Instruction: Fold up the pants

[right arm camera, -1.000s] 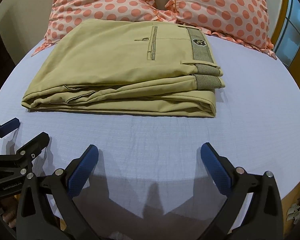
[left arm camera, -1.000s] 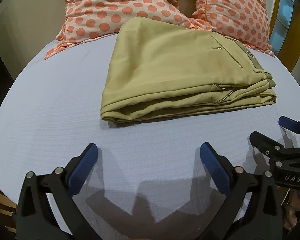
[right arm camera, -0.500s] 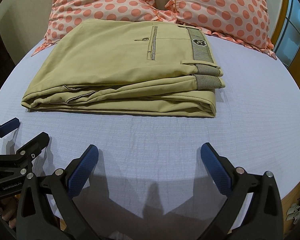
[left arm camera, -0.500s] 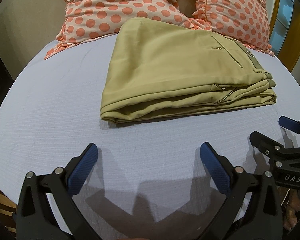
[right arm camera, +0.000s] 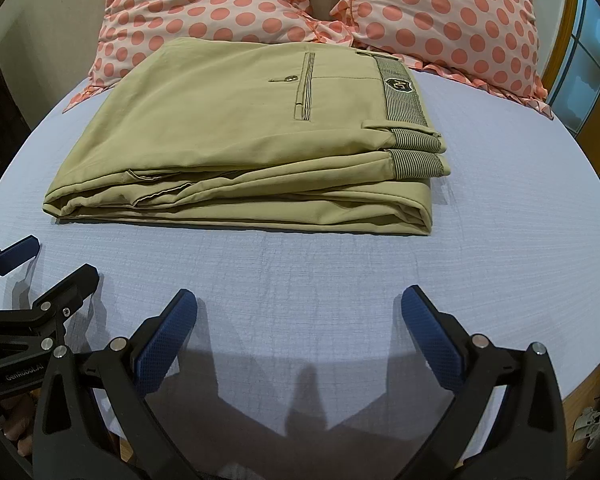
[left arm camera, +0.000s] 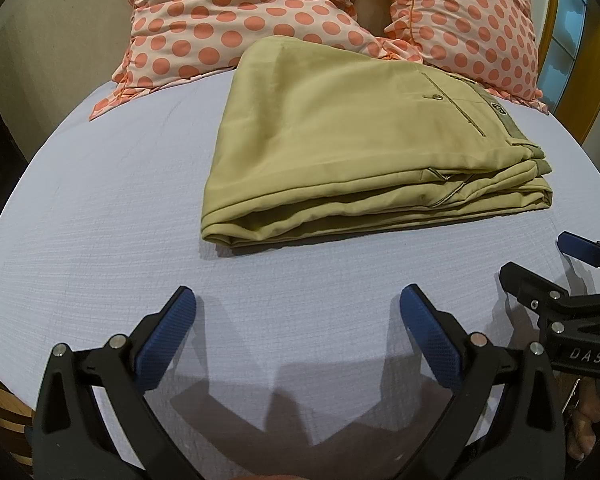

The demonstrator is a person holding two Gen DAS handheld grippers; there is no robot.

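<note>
Khaki pants (left arm camera: 360, 140) lie folded into a flat rectangle on the pale blue bed sheet (left arm camera: 100, 220), waistband to the right; they also show in the right wrist view (right arm camera: 240, 140). My left gripper (left arm camera: 298, 300) is open and empty, hovering over the sheet in front of the pants. My right gripper (right arm camera: 300, 300) is open and empty, also in front of the pants. Each gripper shows at the other view's edge: the right gripper (left arm camera: 548, 260) and the left gripper (right arm camera: 56, 256), both apart from the pants.
Two pink pillows with orange dots (left arm camera: 240, 12) (right arm camera: 440, 12) lean behind the pants, touching their far edge. A wooden window frame (right arm camera: 580, 80) stands at the right. The bed's front edge (right arm camera: 572, 380) lies just under the grippers.
</note>
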